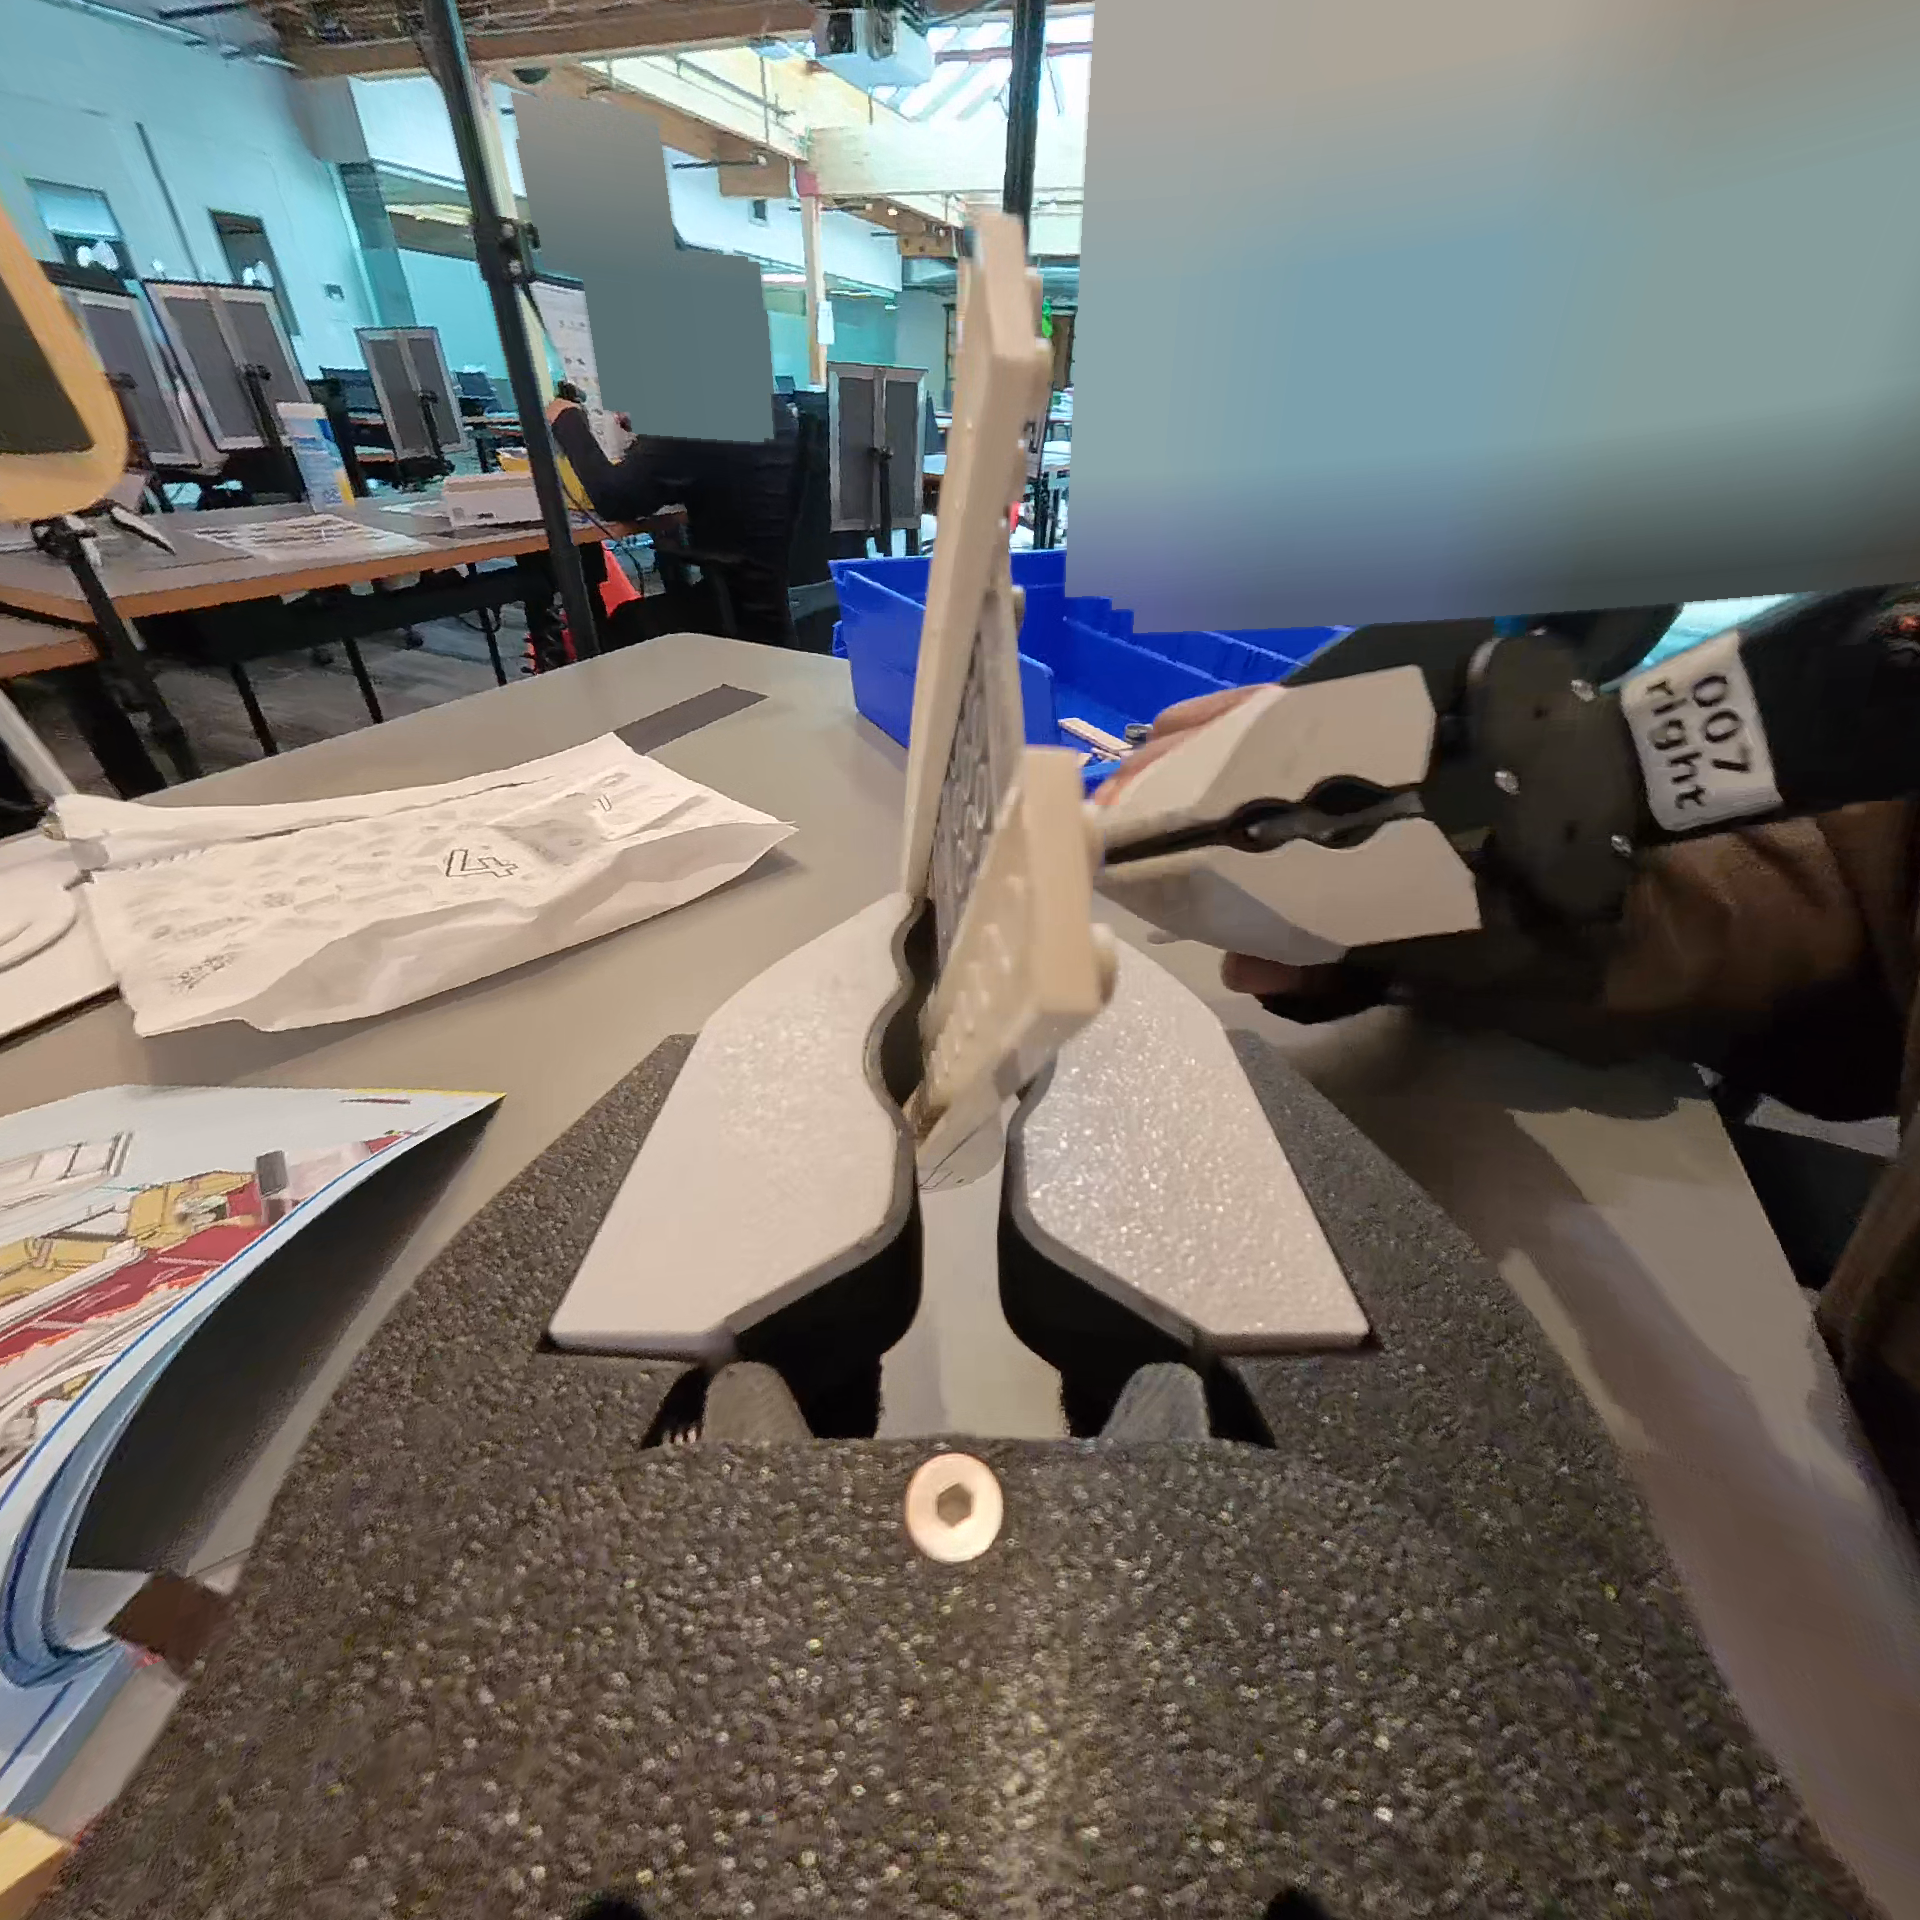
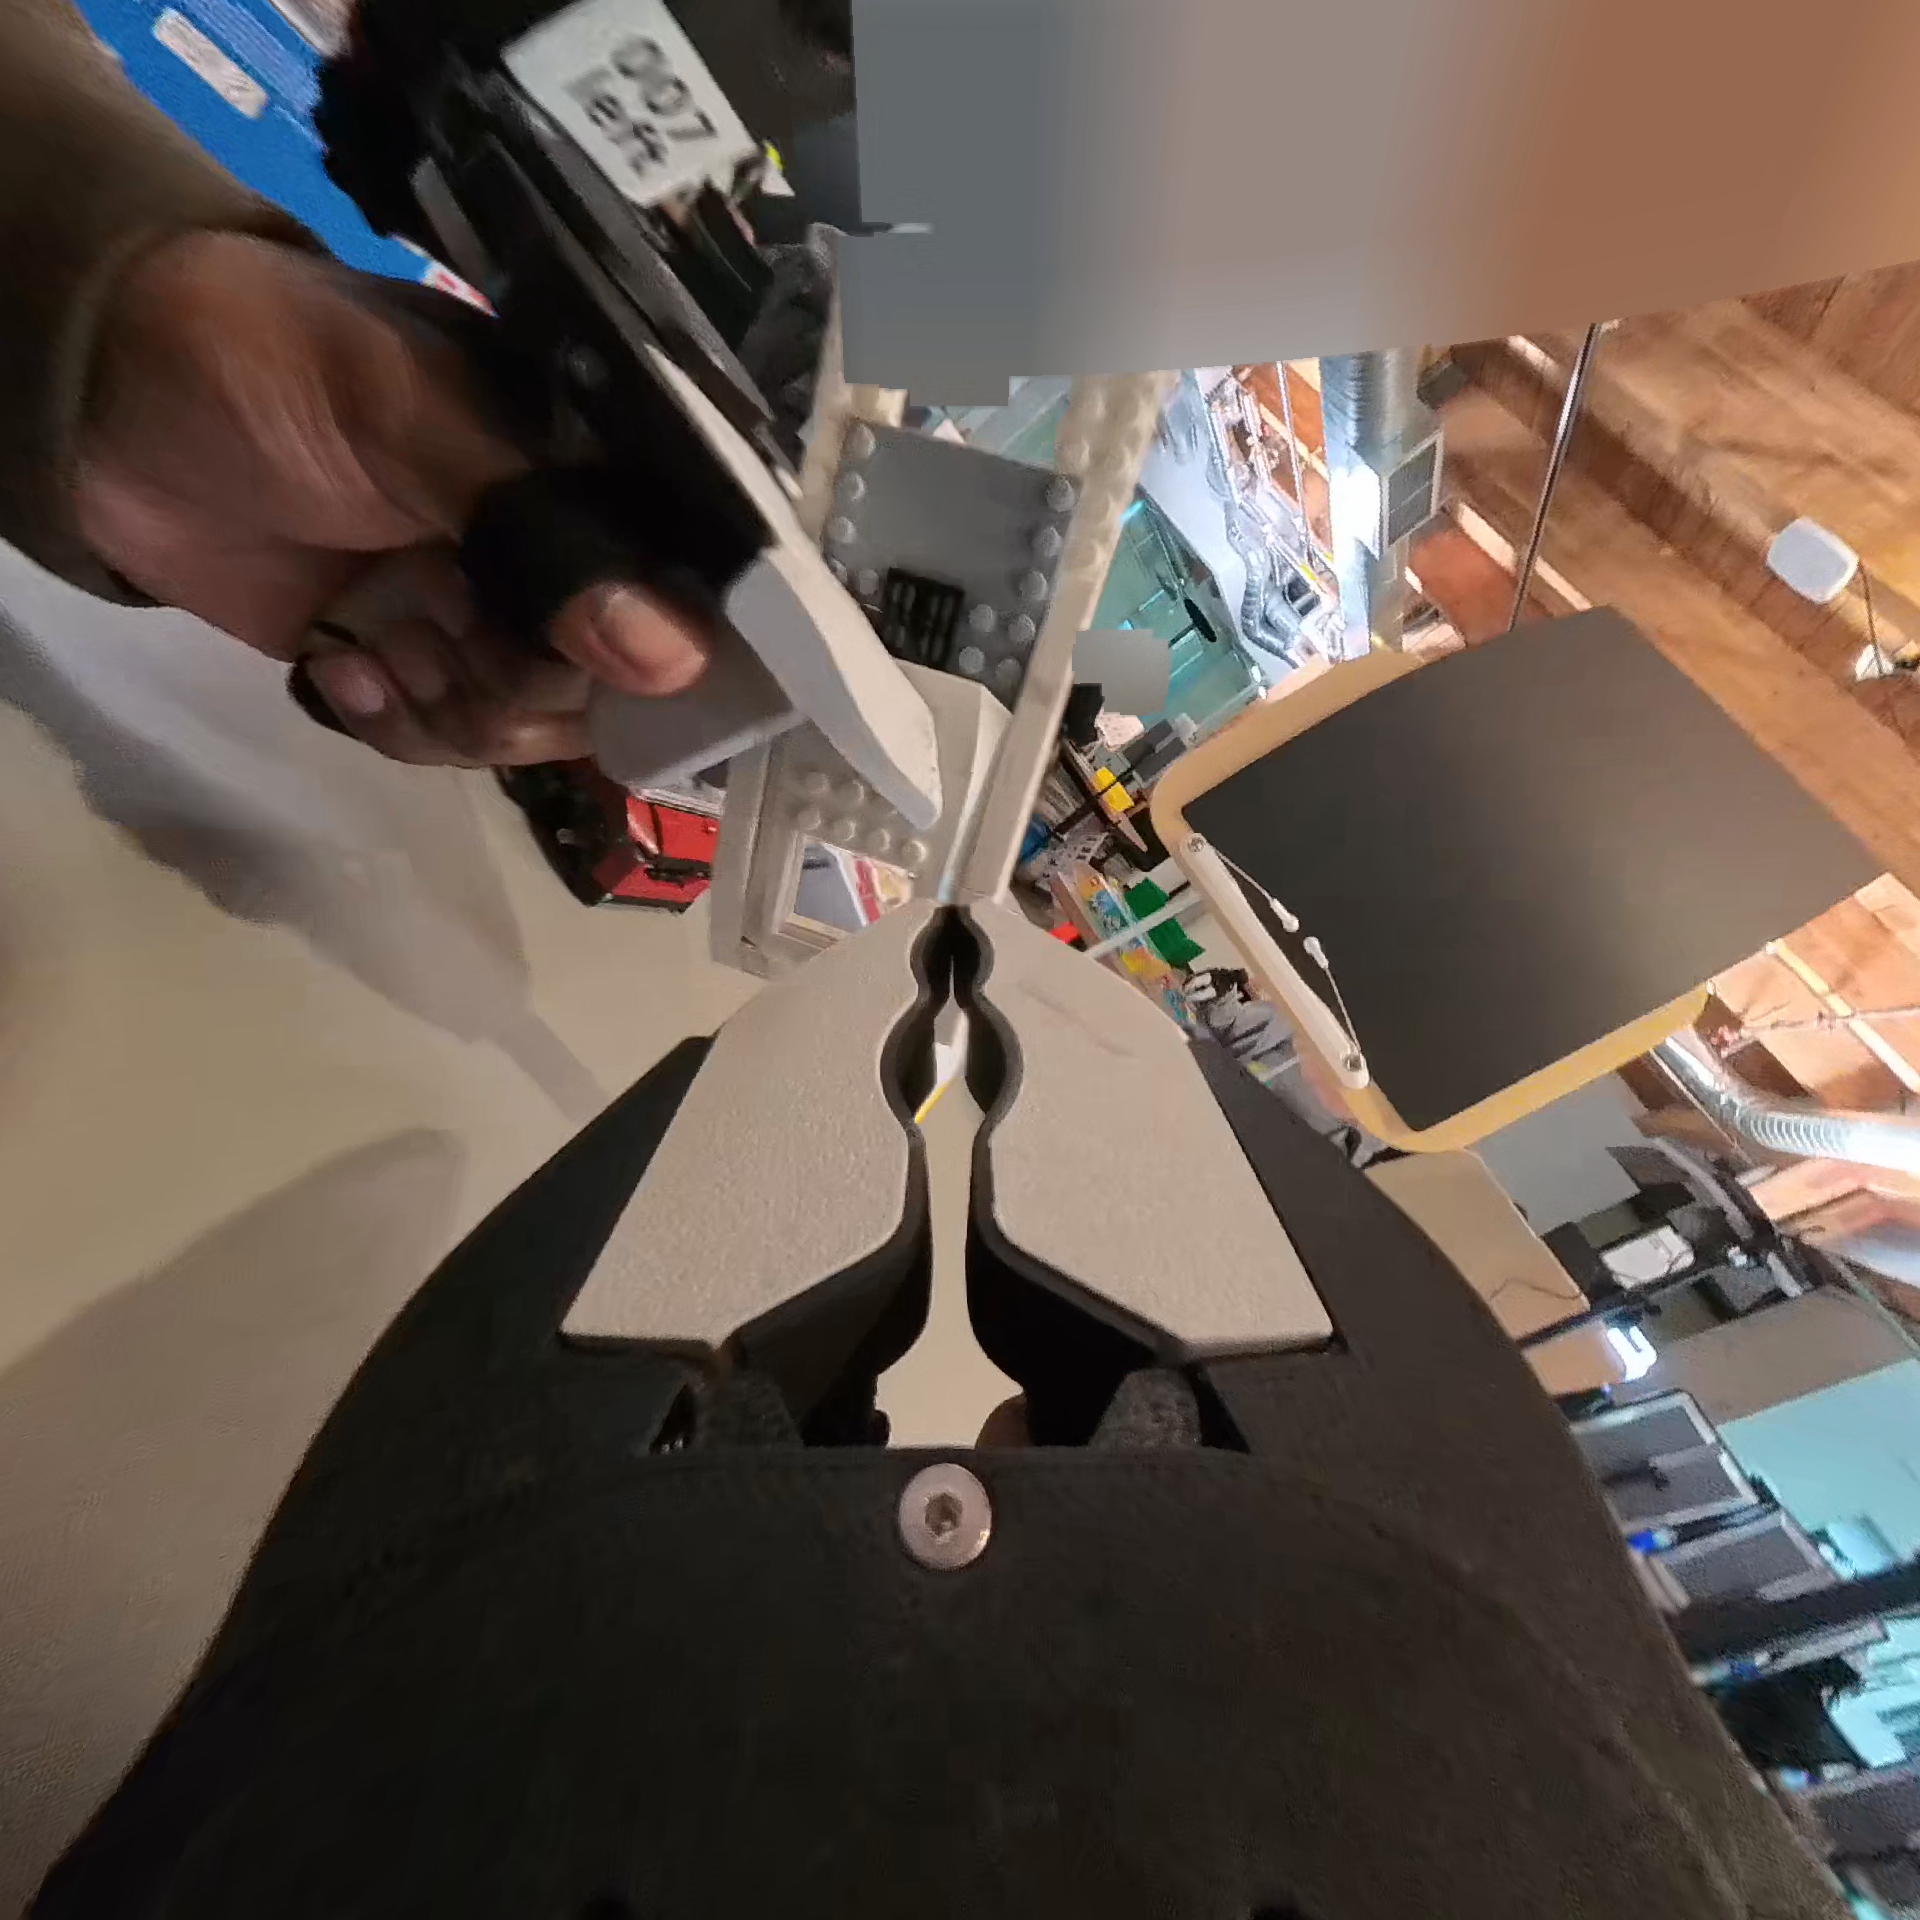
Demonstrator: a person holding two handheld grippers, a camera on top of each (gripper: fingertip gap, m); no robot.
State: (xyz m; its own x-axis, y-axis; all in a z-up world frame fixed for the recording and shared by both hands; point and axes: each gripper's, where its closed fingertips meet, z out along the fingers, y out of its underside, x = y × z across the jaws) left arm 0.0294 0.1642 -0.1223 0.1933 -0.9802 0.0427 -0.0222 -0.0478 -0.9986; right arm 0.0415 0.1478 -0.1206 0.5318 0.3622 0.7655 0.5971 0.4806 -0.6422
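Between the two pale grey fingers of the left gripper [image 1: 961,1039] stands a tan and grey studded building-brick assembly [image 1: 971,623], a stack of thin plates held upright on edge above the grey tabletop [image 1: 665,997]. The left jaws are only a little apart, both pads pressing the lower end of the plates, so the assembly is pinched there and rises tall out of the grasp.

From the right side comes the right gripper [image 1: 1107,842], held in a person's hand [image 1: 1309,971], its fingers pressed together. Its tips meet right at the tan plate's edge; in the right wrist view they close at the corner of a thin tan plate [image 2: 1023,790], and whether they nip a sliver of it or only touch it I cannot tell.

Behind the assembly sits a blue plastic bin [image 1: 1143,665] with small tan pieces inside. On the table to the left lie a crumpled white printed paper bag [image 1: 416,883] and, nearer, an open colour-printed instruction booklet [image 1: 156,1299].
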